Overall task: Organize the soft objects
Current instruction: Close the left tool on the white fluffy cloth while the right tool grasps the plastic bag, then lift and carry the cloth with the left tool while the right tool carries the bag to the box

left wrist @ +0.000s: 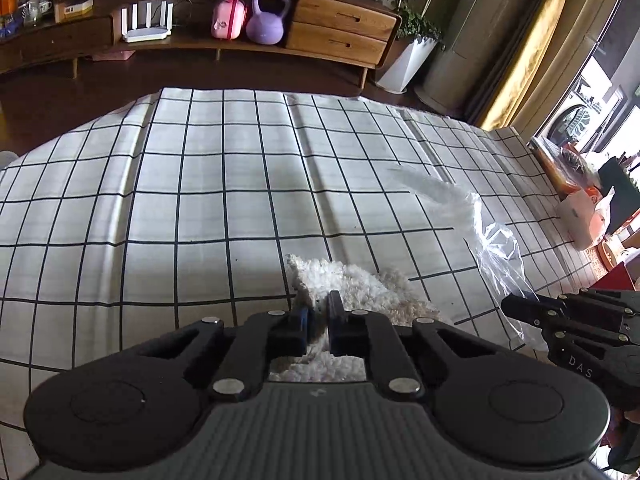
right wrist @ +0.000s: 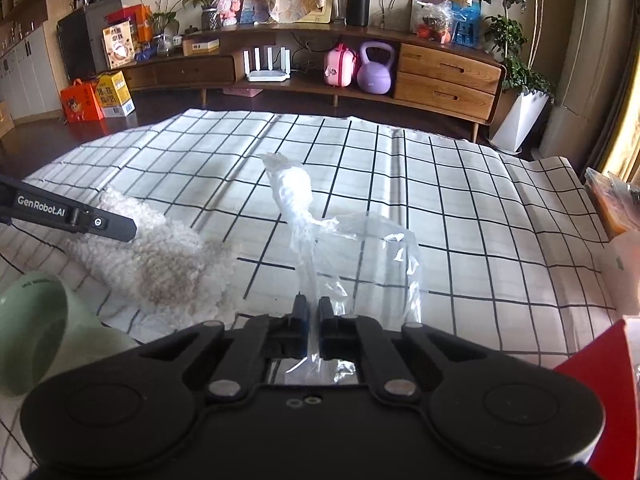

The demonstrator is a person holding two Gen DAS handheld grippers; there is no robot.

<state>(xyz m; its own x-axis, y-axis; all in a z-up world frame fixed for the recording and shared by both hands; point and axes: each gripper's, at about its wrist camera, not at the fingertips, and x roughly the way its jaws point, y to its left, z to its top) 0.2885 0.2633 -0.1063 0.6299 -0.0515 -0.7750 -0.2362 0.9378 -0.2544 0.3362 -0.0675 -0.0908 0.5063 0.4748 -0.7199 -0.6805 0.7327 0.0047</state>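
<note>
Left gripper (left wrist: 318,312) clenched on fleecy white cloth (left wrist: 356,284), right gripper (right wrist: 314,312) pinching clear plastic bag (right wrist: 360,248) at 3 o'clock; thin film likely slipping or tearing.

daylight from right window (left wrist: 592,120) (blown out) | strong fisheye edge bending

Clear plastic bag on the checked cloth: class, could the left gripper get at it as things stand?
Probably not yet. The left gripper is shut on the white fluffy cloth, and the right gripper already pinches the clear plastic bag. The checked cloth between them is otherwise bare.
</note>
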